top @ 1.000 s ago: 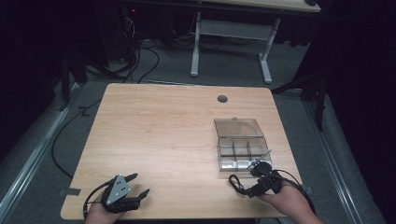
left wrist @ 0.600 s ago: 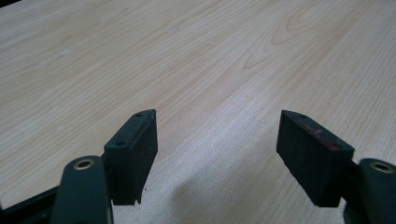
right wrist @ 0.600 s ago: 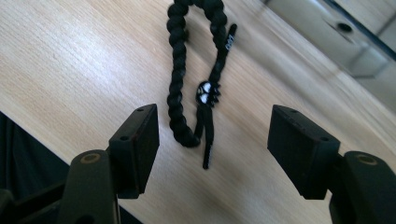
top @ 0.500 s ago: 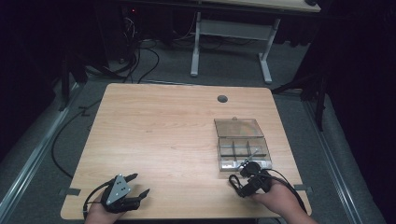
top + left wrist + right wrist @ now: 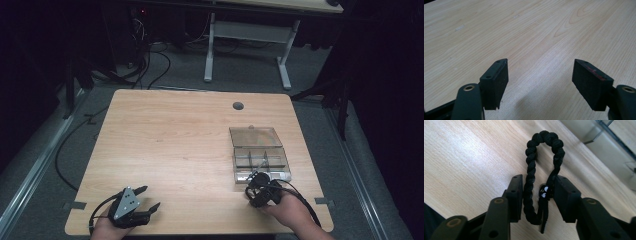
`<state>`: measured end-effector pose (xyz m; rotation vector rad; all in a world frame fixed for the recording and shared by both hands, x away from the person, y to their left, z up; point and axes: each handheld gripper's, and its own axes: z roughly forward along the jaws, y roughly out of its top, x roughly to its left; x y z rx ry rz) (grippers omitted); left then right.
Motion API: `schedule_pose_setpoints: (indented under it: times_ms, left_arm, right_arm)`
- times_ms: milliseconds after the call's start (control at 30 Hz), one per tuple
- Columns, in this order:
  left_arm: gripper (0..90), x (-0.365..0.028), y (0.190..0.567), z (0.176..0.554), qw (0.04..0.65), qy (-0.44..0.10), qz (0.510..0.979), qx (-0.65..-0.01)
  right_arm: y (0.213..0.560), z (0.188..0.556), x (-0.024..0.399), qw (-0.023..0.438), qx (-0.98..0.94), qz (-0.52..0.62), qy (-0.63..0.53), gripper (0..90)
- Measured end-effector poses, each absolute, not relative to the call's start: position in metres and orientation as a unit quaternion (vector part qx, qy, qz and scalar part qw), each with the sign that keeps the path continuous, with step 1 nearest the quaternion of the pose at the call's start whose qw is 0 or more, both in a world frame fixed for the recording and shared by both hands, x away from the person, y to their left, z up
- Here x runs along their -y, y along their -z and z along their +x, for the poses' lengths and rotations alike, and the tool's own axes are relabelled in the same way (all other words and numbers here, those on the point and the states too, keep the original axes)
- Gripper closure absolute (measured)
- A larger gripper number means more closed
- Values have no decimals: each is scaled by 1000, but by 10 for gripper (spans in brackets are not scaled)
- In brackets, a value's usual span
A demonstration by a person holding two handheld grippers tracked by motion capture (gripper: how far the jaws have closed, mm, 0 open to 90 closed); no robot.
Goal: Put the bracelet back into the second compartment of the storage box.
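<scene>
The high view looks forward and down over the whole table (image 5: 190,145). Each claw view skims it closely, from 7 and 5 o'clock, sharing its wood.

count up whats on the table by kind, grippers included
grippers: 2, the left gripper open and the right gripper with its jaws just closing around the bracelet
braided black bracelet: 1
clear plastic compartment box, lid open: 1
total: 4
</scene>
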<state>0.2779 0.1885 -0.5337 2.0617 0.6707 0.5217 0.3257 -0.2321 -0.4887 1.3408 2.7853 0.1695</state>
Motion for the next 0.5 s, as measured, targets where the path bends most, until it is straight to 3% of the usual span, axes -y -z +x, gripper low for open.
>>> schedule_pose_setpoints:
  times_ms: [133,500]
  left_arm:
    - [297,-189,534,278,440,-210,830,-270]
    - [297,-188,534,278,440,-212,830,-270]
  right_arm:
    - [489,327,233,32,-901,428,-54,706]
    - [485,329,240,17,-897,437,-57,715]
